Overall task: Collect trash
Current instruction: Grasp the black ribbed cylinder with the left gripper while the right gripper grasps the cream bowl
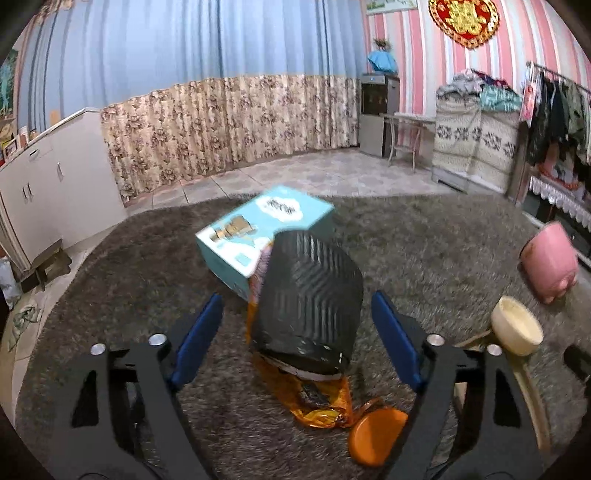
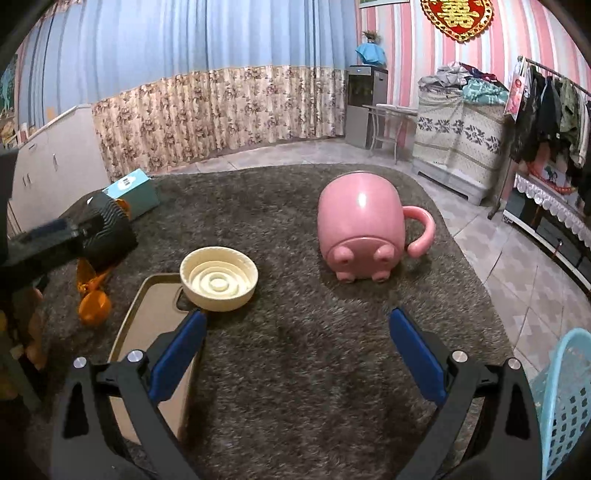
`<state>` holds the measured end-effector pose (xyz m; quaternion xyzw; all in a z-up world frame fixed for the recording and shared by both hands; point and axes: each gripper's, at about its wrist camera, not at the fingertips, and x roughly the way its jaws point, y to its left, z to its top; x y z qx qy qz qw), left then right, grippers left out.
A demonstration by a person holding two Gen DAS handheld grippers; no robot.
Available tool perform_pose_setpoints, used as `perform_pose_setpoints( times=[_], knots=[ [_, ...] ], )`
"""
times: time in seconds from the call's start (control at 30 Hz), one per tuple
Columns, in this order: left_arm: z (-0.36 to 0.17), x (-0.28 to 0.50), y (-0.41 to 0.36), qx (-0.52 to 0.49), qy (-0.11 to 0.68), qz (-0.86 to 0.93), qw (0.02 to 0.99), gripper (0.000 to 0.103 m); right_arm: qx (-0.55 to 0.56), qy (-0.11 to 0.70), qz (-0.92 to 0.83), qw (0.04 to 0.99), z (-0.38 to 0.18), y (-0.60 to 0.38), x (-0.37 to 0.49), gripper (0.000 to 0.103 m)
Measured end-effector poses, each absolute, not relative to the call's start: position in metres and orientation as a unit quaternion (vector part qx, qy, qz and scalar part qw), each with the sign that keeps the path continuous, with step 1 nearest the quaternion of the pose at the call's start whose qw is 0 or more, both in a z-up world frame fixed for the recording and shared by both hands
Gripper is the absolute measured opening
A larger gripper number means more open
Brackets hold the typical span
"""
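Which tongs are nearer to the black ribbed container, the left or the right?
Left. The left tongs stand open around the black ribbed container, not touching it. The right tongs are off to its side, over bare carpet.

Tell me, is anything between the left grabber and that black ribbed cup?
Nothing visible is. The black ribbed cup already sits between the left gripper's open blue fingers, lying on the orange wrapper.

Blue pleated curtain [image 2: 184,44] over a floral-print fabric skirt [image 2: 221,110] lined the far wall. White low cabinet [image 1: 48,177] stood far left. Pink-and-white striped wallpaper [image 2: 399,37] carried a red-gold round ornament [image 2: 458,16]. Dark clothes on a rack [image 2: 546,107] hung far right.
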<state>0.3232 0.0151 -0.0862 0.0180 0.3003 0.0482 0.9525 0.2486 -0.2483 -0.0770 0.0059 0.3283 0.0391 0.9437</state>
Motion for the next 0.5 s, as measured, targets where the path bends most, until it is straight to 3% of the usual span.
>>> perform_pose_setpoints(
  times=[0.17, 0.5],
  knots=[
    [-0.092, 0.328, 0.022, -0.010, 0.313, 0.030, 0.949, 0.061, 0.012, 0.332, 0.033, 0.943, -0.082, -0.248, 0.251, 0.097],
    [-0.081, 0.299, 0.027, -0.010, 0.284, 0.020, 0.959, 0.060, -0.013, 0.334, 0.023, 0.942, -0.084, -0.237, 0.253, 0.097]
  ],
)
